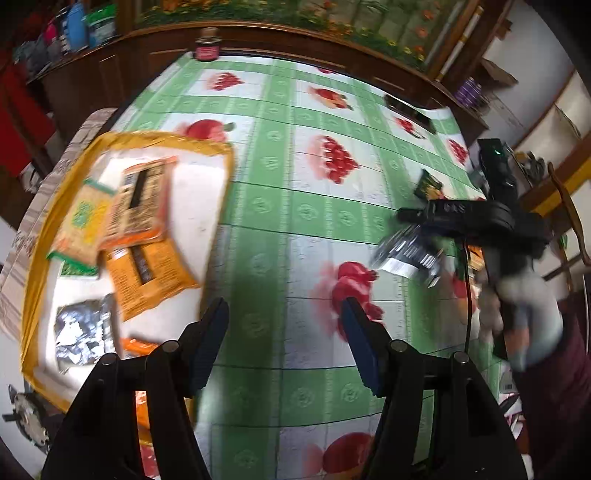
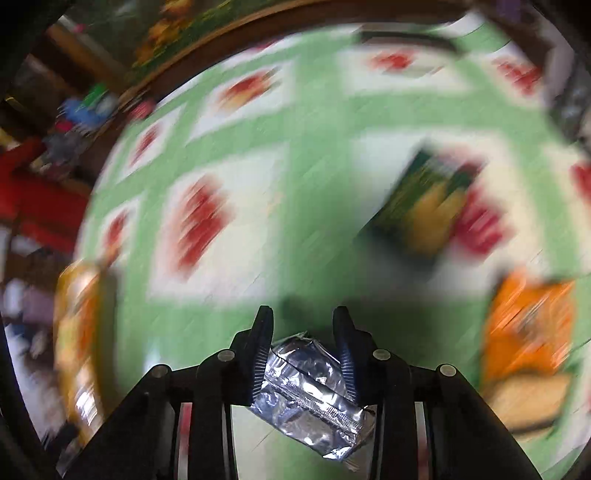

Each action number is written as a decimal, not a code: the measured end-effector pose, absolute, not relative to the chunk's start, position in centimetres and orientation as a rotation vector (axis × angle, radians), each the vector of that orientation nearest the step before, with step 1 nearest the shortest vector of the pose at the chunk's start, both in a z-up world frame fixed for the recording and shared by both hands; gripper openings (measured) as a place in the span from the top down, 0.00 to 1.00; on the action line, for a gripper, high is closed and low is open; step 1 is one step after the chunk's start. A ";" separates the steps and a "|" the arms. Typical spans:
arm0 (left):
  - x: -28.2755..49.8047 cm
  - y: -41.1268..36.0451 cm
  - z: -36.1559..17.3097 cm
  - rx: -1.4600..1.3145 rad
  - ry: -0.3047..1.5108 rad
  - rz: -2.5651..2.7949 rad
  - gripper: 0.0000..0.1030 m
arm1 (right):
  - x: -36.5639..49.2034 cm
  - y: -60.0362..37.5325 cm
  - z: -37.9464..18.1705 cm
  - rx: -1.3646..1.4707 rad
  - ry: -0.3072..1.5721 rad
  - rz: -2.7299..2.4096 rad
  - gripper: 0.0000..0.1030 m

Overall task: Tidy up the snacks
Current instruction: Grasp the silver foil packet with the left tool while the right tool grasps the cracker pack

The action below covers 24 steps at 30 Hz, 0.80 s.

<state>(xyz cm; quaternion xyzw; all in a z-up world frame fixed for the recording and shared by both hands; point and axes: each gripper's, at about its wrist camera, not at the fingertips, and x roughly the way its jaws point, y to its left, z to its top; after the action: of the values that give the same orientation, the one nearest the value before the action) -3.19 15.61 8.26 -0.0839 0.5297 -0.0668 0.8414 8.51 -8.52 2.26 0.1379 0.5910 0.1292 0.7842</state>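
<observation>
Crinkled silver snack packet [image 2: 310, 398] (foil, seam up) clamped in right tool [image 2: 303, 317].

A home dining room, it seems: the tabletop [image 1: 280, 192] wears a green-and-white fruit-print oilcloth, dark wooden cabinets [image 1: 122, 70] run along the far side, a flower picture [image 1: 332, 18] hangs above them, and a jar [image 1: 207, 46] stands at the far edge.

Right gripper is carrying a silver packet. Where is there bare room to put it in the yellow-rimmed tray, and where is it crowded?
In the tray, white floor shows along the far rim and the table-side edge, right of the orange packets. The near-left part is crowded: green-yellow packet, silver pouch. The right gripper holds its silver packet.
</observation>
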 end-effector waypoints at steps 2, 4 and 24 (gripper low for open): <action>-3.1 14.5 8.2 -0.171 1.123 -0.183 0.40 | 6.2 -9.5 3.6 0.412 1.232 0.349 0.67; -3.0 13.7 8.0 -0.175 1.135 -0.223 0.40 | 4.1 -12.3 5.5 0.482 1.134 0.290 0.59; -3.9 10.1 5.9 -0.294 1.257 -0.386 0.40 | -2.1 -27.6 5.1 0.613 0.962 -0.261 0.39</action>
<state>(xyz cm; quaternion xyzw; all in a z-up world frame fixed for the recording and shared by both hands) -3.87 10.12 5.87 -0.1361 0.5820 -0.1786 0.7816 -2.14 -27.60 5.08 0.2894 0.4541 -0.1229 0.8336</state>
